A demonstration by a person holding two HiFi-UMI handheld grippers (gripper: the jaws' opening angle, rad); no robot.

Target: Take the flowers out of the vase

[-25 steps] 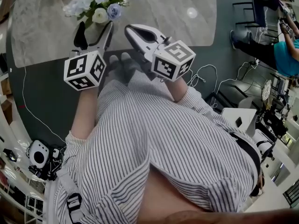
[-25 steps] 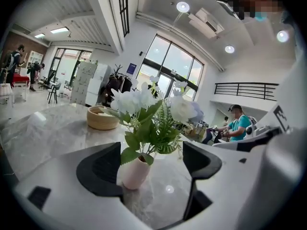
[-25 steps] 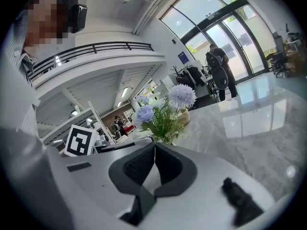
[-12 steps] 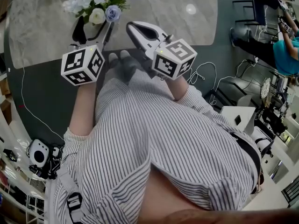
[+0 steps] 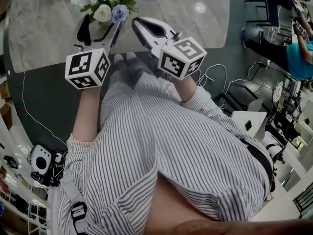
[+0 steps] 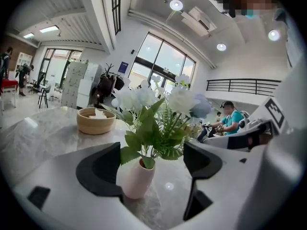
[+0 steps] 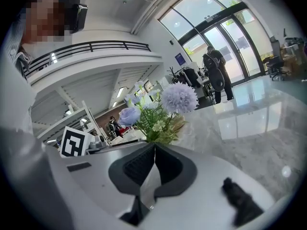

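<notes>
A bunch of white, pale blue and lilac artificial flowers (image 5: 108, 3) stands in a small pink vase (image 6: 137, 177) on a grey marble table (image 5: 44, 28). In the left gripper view the vase sits just beyond and between the wide-apart jaws of my left gripper (image 6: 152, 169), which is open and touches nothing. In the head view the left gripper (image 5: 99, 24) points at the bouquet from below. My right gripper (image 5: 138, 24) hangs to the right of the flowers, shut and empty. In the right gripper view the flowers (image 7: 163, 111) rise behind its closed pads (image 7: 154, 166).
A wooden bowl (image 6: 96, 120) stands further back on the table. The table's near edge (image 5: 58, 62) runs just under both grippers. Beyond it are dark floor with cables (image 5: 220, 77), chairs and a seated person (image 5: 293, 53) at the right.
Both grippers have crept a little forward toward the bouquet. The view has shifted slightly. Neither gripper has changed its state.
</notes>
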